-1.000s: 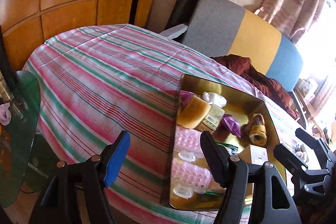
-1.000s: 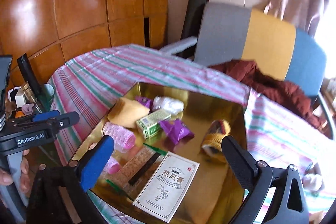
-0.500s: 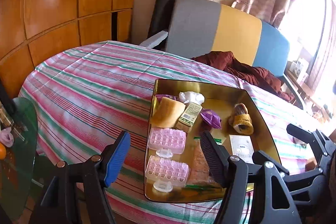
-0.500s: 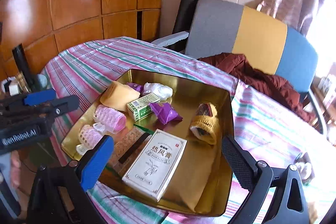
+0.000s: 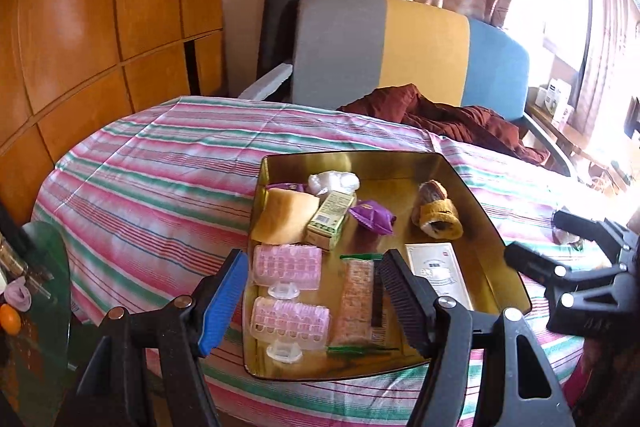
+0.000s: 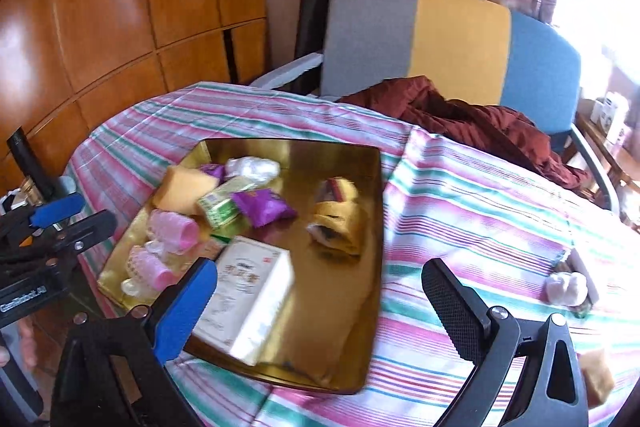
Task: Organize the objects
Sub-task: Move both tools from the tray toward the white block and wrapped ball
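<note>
A gold tray (image 5: 472, 195) (image 6: 376, 187) lies on the striped tablecloth. It holds two pink hair rollers (image 5: 288, 265), a yellow sponge (image 5: 286, 217), a green box (image 5: 330, 217), a purple packet (image 5: 372, 219), a white plastic wad (image 5: 332, 183), a yellow knit sock (image 5: 438, 215) and a white box (image 5: 436, 275) (image 6: 244, 299). My left gripper (image 5: 314, 263) hovers open over the tray's near left end, holding nothing. At the tray's near right corner my right gripper (image 6: 320, 271) is open and empty too. A small white wad (image 6: 566, 287) and a tan block (image 6: 596, 375) lie on the cloth to the right.
The round table (image 5: 160, 187) has its near edge just under both grippers. Behind it stands a grey, yellow and blue chair (image 5: 420, 55) with a maroon garment (image 5: 448, 115). Wood panelling (image 5: 100, 27) fills the left. A green glass side table (image 5: 44, 287) with small items sits low left.
Both views have swung right and pulled back a little. The tray now sits centred under the left gripper and left of centre for the right one. The tray's contents have not moved.
</note>
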Demonstrator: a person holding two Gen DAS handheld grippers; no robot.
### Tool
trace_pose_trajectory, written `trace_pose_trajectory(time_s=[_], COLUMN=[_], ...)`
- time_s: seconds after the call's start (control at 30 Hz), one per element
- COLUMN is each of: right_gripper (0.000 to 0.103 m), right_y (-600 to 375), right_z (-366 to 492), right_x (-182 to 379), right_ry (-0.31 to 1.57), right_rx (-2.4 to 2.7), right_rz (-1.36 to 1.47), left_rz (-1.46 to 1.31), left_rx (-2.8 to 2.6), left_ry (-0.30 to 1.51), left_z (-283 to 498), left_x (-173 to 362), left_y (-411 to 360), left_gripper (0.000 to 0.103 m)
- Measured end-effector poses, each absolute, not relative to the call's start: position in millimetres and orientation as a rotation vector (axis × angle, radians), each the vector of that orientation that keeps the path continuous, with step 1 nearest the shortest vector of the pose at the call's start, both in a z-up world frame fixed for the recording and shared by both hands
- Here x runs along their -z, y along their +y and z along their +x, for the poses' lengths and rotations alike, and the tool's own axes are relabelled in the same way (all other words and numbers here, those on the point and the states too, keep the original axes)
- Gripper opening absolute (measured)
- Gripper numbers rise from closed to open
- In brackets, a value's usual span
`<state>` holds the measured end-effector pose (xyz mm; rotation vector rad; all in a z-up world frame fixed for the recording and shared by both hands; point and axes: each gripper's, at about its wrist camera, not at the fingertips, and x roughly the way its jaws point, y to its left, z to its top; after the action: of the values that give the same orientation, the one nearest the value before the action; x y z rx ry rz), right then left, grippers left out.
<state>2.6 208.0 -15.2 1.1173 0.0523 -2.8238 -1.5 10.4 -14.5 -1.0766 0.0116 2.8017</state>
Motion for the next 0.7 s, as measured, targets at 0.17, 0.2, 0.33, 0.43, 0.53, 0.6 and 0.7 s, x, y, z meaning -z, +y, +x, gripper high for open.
trace_pose_trajectory(time_s=[0.17,0.2,0.33,0.43,0.53,0.6,0.7], right_gripper=[0.103,0.103,0.103,0.103,0.103,0.103,0.103], right_y=[244,252,281,303,325,341,366], right_z=[0,0,-1,0,1,2,4], right_x=[12,12,10,8,6,4,2], right_ry=[-0.006,-0.014,-0.023,-0.035,-0.032,-0.032,-0.057], right_rx=[2.868,2.881,2.923,2.958,2.996,3.022,3.054], right_rz=[1.169,1.18,1.225,1.247,1.262,1.274,1.299], left_rz=[-1.074,-1.071,-1.054,-1.046,-1.041,-1.036,-1.021], left_rx=[-2.768,-2.762,-2.746,-2.731,-2.711,-2.697,-2.675], left_ry=[0.063,0.076,0.132,0.162,0.199,0.223,0.259], left_z=[-1,-2,0,0,1,1,3], left_x=[13,13,12,10,10,10,9], left_y=[27,30,44,55,65,72,84], left_gripper=[0.07,0.07,0.07,0.07,0.07,0.07,0.07])
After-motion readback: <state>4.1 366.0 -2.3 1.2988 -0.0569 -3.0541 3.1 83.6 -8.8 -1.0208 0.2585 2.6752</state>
